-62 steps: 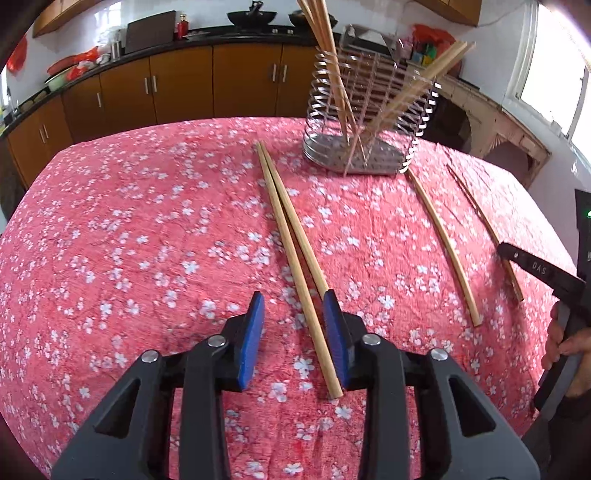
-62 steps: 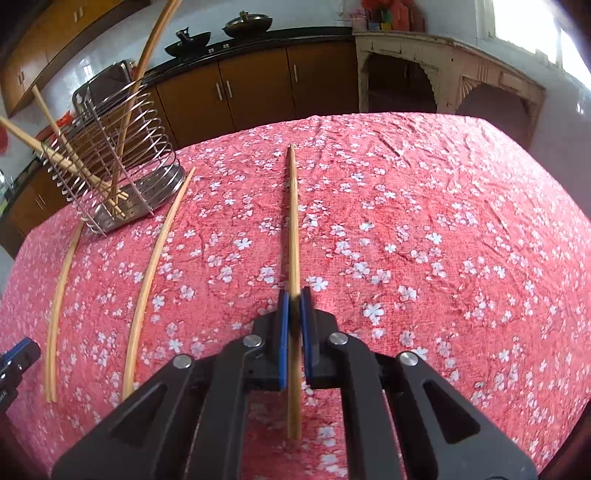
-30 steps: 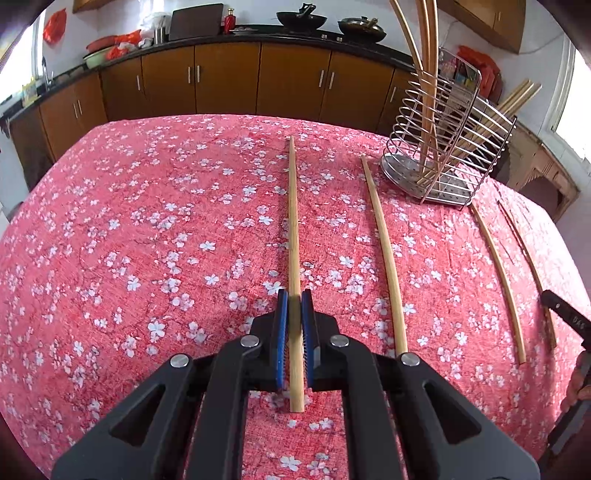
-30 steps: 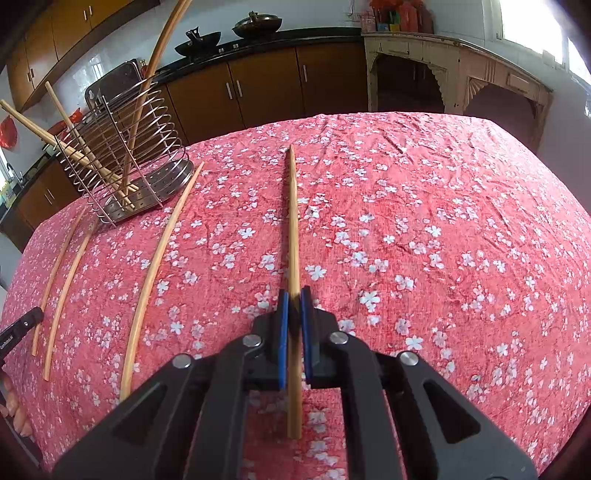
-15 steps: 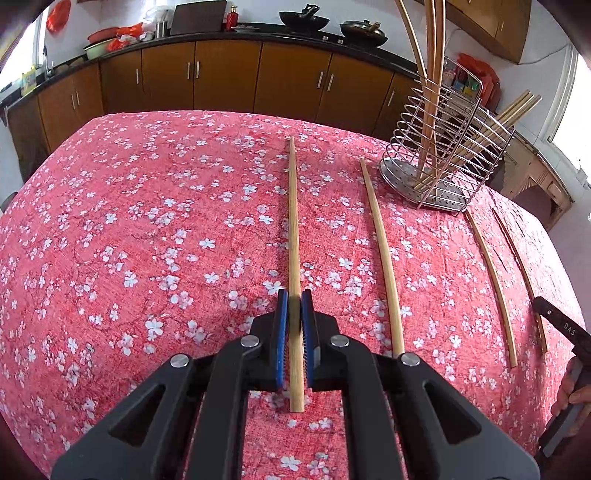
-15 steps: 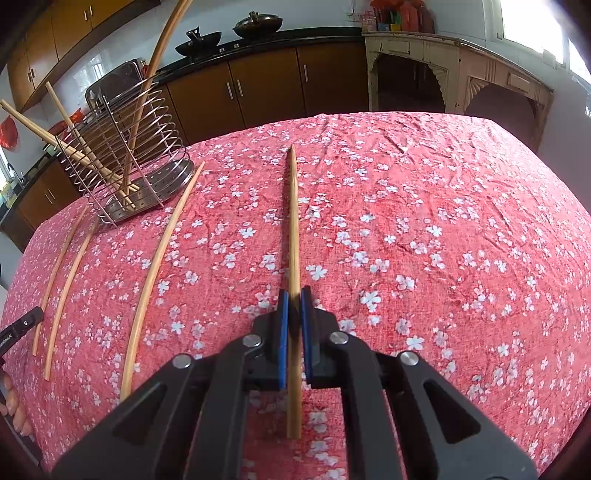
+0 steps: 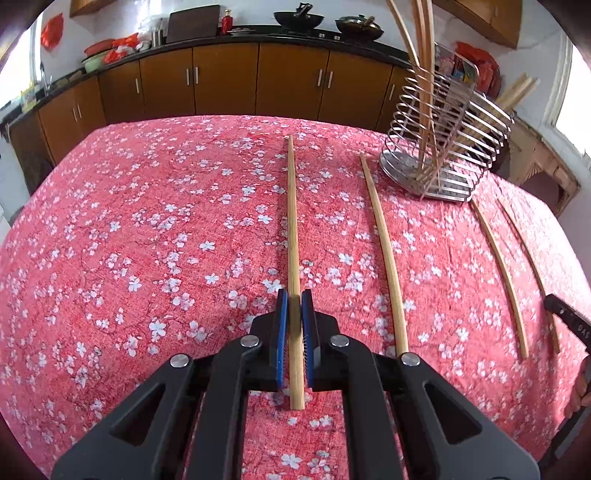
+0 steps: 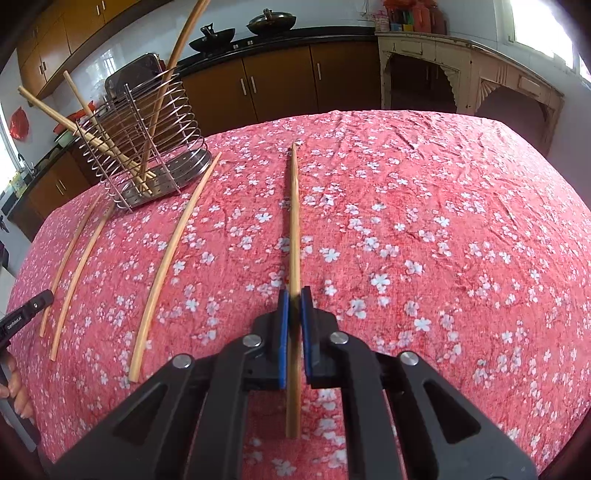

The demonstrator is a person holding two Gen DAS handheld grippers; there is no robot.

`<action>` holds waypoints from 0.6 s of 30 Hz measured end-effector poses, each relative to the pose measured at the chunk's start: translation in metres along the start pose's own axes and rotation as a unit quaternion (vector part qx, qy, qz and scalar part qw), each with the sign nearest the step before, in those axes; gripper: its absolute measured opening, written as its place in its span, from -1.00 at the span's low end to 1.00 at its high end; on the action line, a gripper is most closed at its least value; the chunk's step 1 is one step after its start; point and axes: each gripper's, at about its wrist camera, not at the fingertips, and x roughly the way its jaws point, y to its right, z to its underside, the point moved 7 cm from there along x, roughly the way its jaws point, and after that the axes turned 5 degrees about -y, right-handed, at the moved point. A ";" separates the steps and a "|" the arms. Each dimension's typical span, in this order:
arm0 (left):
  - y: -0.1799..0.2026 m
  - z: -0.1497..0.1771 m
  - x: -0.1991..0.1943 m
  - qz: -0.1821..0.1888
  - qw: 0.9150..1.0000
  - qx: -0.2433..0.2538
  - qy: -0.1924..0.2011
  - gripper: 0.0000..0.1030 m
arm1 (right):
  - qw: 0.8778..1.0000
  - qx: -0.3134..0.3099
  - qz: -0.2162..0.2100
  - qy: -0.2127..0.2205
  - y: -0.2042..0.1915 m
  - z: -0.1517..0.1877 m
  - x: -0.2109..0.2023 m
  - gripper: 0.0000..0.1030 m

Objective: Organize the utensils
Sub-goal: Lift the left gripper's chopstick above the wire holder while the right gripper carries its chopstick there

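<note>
Chopstick (image 7: 291, 236) clamped between blue pads of left gripper (image 7: 294, 299), near its rear end, pointing away over red floral cloth (image 7: 147, 229). Second chopstick (image 8: 294, 229) pinched likewise in right gripper (image 8: 294, 297), jaws closed on it. Three loose chopsticks flat on cloth: one (image 8: 173, 258) nearest right gripper, two more (image 8: 79, 266) beyond. Wire holder (image 8: 147, 147) upright at far edge, several chopsticks leaning inside.

Beyond the far edge of the tabletop's red flowered cloth (image 7: 147, 229), brown cabinets (image 7: 221, 85) carry a dark counter (image 8: 280, 33) with two black woks (image 7: 299, 18).
</note>
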 end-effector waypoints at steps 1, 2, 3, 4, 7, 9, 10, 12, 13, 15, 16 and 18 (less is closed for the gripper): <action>0.001 0.001 -0.001 -0.003 1.000 0.005 0.000 -0.84 | 1.000 -0.004 0.002 0.000 -0.001 0.002 -0.001 -0.85; 0.003 0.002 -0.001 -0.005 1.000 0.008 -0.001 -0.84 | 1.000 -0.007 0.003 -0.001 -0.001 0.004 -0.003 -0.85; 0.002 0.003 -0.002 -0.005 1.000 0.010 -0.001 -0.84 | 1.000 -0.009 0.004 0.000 -0.001 0.005 -0.003 -0.85; 0.004 0.005 -0.003 -0.004 1.000 0.011 -0.001 -0.84 | 1.000 -0.012 0.005 0.002 -0.001 0.006 -0.003 -0.85; 0.004 0.009 -0.005 -0.002 1.000 0.010 -0.001 -0.84 | 1.000 -0.019 0.013 0.009 -0.003 0.010 -0.005 -0.85; 0.004 0.010 -0.006 -0.004 1.000 0.012 -0.001 -0.85 | 1.000 -0.023 0.017 0.012 -0.004 0.010 -0.005 -0.85; 0.004 0.010 -0.006 -0.004 1.000 0.012 -0.001 -0.86 | 1.000 -0.022 0.016 0.011 -0.004 0.010 -0.005 -0.85; 0.005 0.011 -0.007 -0.006 1.000 0.014 -0.001 -0.86 | 1.000 -0.014 0.008 0.008 -0.003 0.009 -0.007 -0.85; 0.005 0.012 -0.008 -0.005 1.000 0.015 -0.003 -0.86 | 1.000 -0.010 0.004 0.009 -0.002 0.009 -0.009 -0.85; 0.004 0.015 -0.011 0.007 1.000 0.010 -0.005 -0.86 | 1.000 -0.013 0.005 0.021 -0.001 0.007 -0.017 -0.85; 0.003 0.015 -0.015 0.010 1.000 0.008 -0.002 -0.86 | 0.999 -0.015 0.006 0.030 0.000 0.006 -0.024 -0.85; 0.000 0.016 -0.025 0.017 1.000 0.004 0.009 -0.86 | 0.999 -0.015 0.006 0.045 0.001 0.003 -0.035 -0.85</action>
